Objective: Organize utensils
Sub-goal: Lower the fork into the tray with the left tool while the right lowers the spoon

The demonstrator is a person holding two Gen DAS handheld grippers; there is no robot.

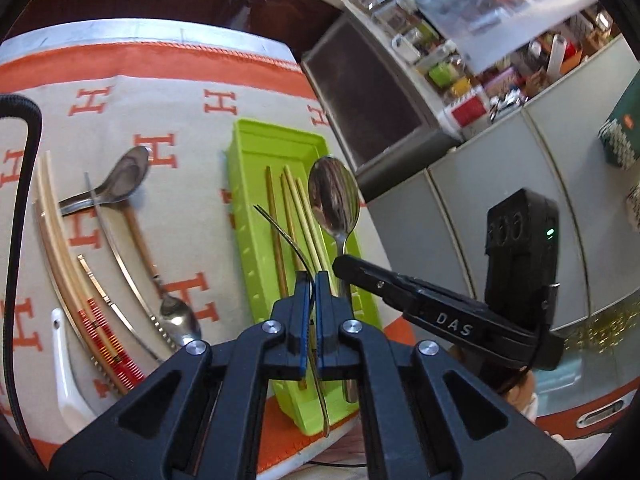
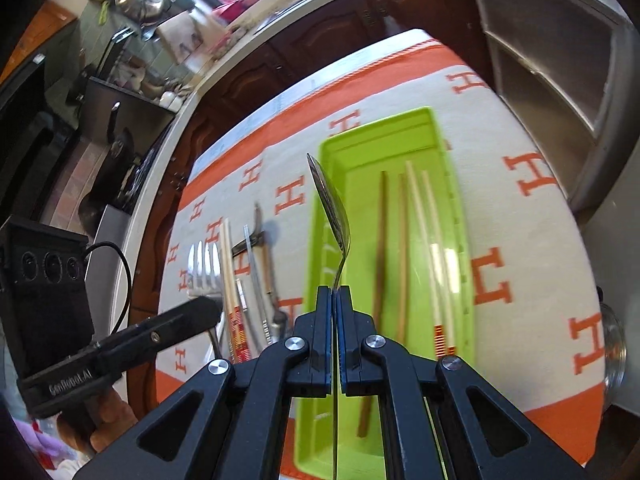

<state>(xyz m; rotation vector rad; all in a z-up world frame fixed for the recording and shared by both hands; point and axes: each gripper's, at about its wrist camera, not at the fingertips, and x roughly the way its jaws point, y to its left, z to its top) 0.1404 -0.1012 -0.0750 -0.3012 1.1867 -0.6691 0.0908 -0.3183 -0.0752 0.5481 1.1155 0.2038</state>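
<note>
The left gripper [image 1: 312,280] pinched a thin steel fork [image 1: 286,236] at frame centre, its curved tines seen edge-on above the ribbed lime plastic tray [image 1: 248,208]. The right gripper [image 2: 335,294] clamped the slim handle of a polished spoon [image 2: 332,212], its oval bowl edge-on over the tray's left wall. Four slender wooden chopsticks [image 2: 402,248] lay lengthwise inside. More cutlery rested at left on the H-patterned cloth [image 2: 532,240].
</note>
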